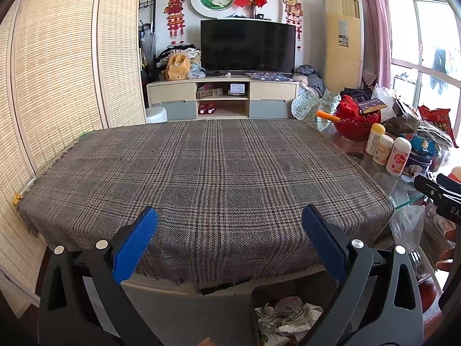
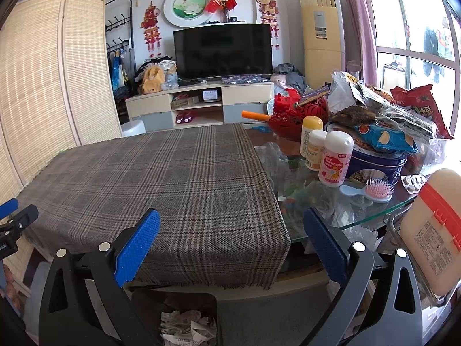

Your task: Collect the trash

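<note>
A dark trash bin [image 1: 283, 314] with crumpled paper and wrappers stands on the floor below the table's near edge; it also shows in the right wrist view [image 2: 187, 321]. My left gripper [image 1: 230, 238] is open and empty above the plaid tablecloth [image 1: 201, 178], just beyond the bin. My right gripper [image 2: 232, 239] is open and empty over the cloth's right edge [image 2: 270, 190]. The right gripper's tip shows at the left view's right edge [image 1: 438, 190]. The left gripper's tip shows at the right view's left edge [image 2: 11, 216].
The glass table part [image 2: 317, 201] holds three white bottles [image 2: 334, 158], a blue tin [image 2: 377, 161], snack bags [image 2: 415, 106], a red basket [image 2: 296, 115], a pink hairbrush [image 2: 371, 191] and clear plastic bags. A large jug [image 2: 435, 230] stands at right. A folding screen [image 1: 57, 86] stands left.
</note>
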Available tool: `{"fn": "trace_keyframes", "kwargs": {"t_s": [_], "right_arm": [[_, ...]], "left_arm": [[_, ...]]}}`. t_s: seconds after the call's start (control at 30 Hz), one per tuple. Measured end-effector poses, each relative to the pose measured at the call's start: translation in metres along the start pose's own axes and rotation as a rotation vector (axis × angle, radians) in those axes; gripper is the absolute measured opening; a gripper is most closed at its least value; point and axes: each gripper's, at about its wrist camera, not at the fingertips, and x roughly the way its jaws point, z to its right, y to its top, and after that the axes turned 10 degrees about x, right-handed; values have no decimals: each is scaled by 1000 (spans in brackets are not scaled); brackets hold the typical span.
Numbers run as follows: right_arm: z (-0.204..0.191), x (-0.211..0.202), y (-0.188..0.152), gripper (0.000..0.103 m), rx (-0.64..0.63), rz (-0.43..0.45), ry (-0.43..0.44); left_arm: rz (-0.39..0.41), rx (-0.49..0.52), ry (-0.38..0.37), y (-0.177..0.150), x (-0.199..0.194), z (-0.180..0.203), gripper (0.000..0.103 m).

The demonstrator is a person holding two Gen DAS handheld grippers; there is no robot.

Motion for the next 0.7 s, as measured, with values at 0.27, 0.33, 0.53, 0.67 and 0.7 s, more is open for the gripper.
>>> {"fn": "trace_keyframes", "kwargs": {"t_s": [0.27,0.33,0.53,0.67,0.7], "right_arm": [[0,-1,-1,100,-2,-1,-1],[0,-1,-1,100,-3,-3,-2],[1,1,-1,100,1,-10,-2],[1,3,-1,100,2,-14,-2],[0,2,-1,100,2,-14,-2]], "left_arm": [[-53,-32,-24,1,6,-2,95],[-56,-48,-25,1,7,-5,95],[-20,-69,-26,1,1,-11,95],[-20,-64,-15,2,1,-12,95],[-20,-66,-17,3,1,-13,95]]}}
